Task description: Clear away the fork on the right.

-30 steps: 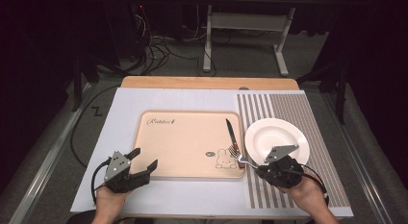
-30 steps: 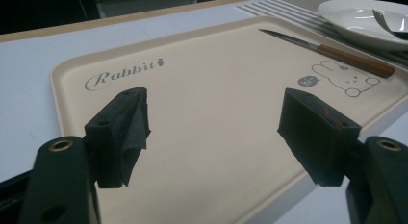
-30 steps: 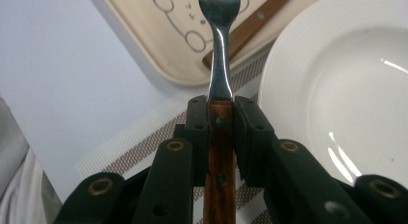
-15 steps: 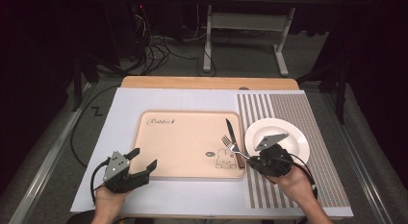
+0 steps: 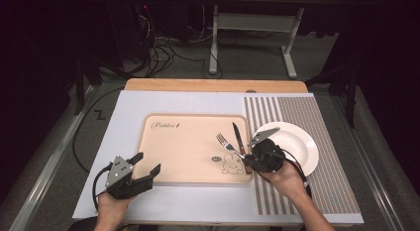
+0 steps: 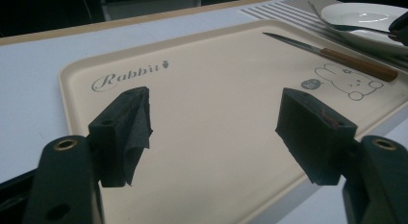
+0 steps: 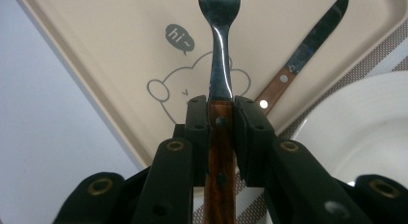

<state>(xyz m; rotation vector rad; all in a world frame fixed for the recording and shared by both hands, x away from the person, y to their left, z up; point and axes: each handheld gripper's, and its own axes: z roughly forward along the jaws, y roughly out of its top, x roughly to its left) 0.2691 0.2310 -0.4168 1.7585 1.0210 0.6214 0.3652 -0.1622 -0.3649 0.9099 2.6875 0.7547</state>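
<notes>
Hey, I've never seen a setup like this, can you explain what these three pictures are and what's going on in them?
No robot here: a person holds a hand tool with black tongs in each hand. The high view looks down on the table from above. The other two pictures come from small cameras riding on each tool, looking along its jaws.

On the table lies a beige tray printed with a rabbit, and a wood-handled knife rests along its right side. Beside the tray, a white plate sits on a striped mat.

The right tongs are shut on a fork, gripping its wooden handle, its prongs out over the tray. The left tongs are open and hold nothing, at the tray's near left corner.
</notes>
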